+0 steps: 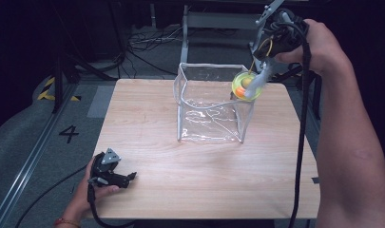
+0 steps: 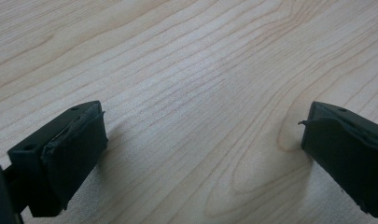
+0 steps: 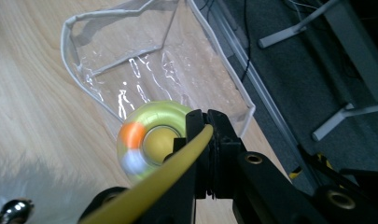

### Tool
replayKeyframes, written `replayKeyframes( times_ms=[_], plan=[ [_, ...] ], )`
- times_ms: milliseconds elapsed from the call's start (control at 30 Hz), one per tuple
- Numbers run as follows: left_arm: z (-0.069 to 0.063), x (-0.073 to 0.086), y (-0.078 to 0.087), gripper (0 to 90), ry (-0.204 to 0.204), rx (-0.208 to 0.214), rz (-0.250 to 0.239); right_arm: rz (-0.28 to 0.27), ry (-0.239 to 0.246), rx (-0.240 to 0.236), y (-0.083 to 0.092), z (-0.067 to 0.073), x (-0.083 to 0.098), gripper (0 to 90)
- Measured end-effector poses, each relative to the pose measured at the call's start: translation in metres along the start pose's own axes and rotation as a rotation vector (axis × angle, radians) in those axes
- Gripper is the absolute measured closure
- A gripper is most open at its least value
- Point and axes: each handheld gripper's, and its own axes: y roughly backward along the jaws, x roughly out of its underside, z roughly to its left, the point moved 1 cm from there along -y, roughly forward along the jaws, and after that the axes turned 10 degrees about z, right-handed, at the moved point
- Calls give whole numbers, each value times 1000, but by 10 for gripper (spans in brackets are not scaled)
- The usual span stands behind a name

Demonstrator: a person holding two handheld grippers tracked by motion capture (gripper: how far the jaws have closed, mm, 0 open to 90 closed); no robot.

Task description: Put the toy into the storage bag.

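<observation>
Yellow-green ring toy [image 3: 151, 140] blurred, clamped by right gripper [image 3: 206, 122] fingers over clear bag [image 1: 211, 102]; left gripper [image 2: 203, 154] fingers spread on wood surface [image 2: 186, 70]

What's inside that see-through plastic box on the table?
The clear box looks empty: through its walls only the wooden table and glare show. The right gripper holds a yellow-green ring toy at its top corner, hiding a little of that corner.

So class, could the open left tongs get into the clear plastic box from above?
Probably yes: the left tongs rest open and unloaded, and the clear plastic box is open-topped.
</observation>
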Motion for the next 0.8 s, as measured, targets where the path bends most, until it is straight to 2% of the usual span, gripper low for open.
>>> replayKeyframes(
  times_ms=[300,500,800],
  plan=[
    [0,0,0,4,-1,1,0,1,-16,-31,-25,-4,-10,885],
    [0,0,0,3,-2,2,0,8,-27,-25,-37,-7,-13,885],
    [0,0,0,3,-2,2,-1,29,-16,-46,-64,-3,-16,883]
  ],
)
